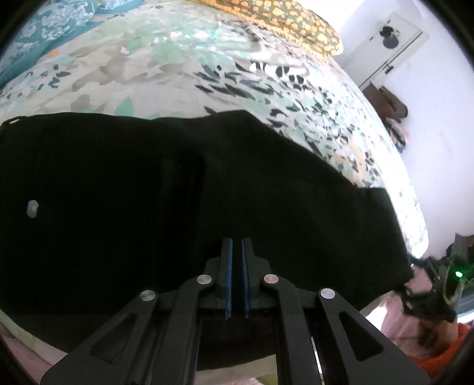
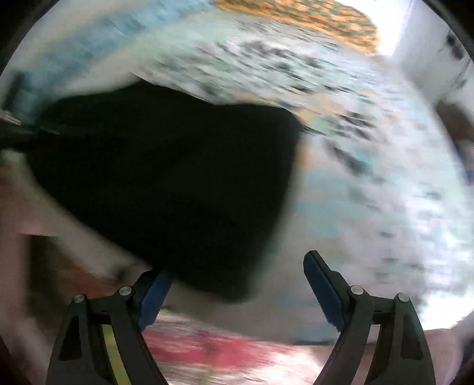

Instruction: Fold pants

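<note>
bed (image 1: 166,71) w/ floral sheet | white wall (image 1: 429,97) | pink floor (image 2: 207,349)

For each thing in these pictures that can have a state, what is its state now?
Black pants: lying on the bed, near its edge.
Left hand-held gripper: shut, fingertips over the pants; whether cloth is pinched, cannot tell.
Right hand-held gripper: open, at the pants' end.
Floral bedspread: spread over the bed.

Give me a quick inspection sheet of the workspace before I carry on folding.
Surface: bed with a leaf-print cover.
Job's things: black pants spread along the near edge.
Clutter: orange spotted pillow and teal cloth at the far side.
Grippers: left gripper shut, over the pants; whether it pinches cloth cannot be told. Right gripper open over the pants' end.
Cables: nothing seen.
Surroundings: white wall, door.
</note>
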Action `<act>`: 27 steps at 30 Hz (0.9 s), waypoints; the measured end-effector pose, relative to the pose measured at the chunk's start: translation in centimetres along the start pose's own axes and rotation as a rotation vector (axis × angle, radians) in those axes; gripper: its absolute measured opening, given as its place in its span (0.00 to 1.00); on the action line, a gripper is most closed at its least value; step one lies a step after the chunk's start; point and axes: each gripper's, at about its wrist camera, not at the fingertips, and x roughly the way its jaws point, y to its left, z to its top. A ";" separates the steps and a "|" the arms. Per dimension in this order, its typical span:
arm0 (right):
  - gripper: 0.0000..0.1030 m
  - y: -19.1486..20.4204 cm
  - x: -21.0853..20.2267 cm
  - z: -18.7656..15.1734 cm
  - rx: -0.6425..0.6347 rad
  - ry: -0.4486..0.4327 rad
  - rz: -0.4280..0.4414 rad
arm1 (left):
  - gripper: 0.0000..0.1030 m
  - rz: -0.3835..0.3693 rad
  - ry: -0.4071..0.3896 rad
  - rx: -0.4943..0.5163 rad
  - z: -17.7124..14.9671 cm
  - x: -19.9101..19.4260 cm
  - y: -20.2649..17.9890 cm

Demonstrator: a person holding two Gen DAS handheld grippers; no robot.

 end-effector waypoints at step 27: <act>0.95 -1.5 -1.4 -0.9 0.061 -0.016 0.049 | 0.57 -0.040 -0.013 0.006 1.1 -1.4 -0.3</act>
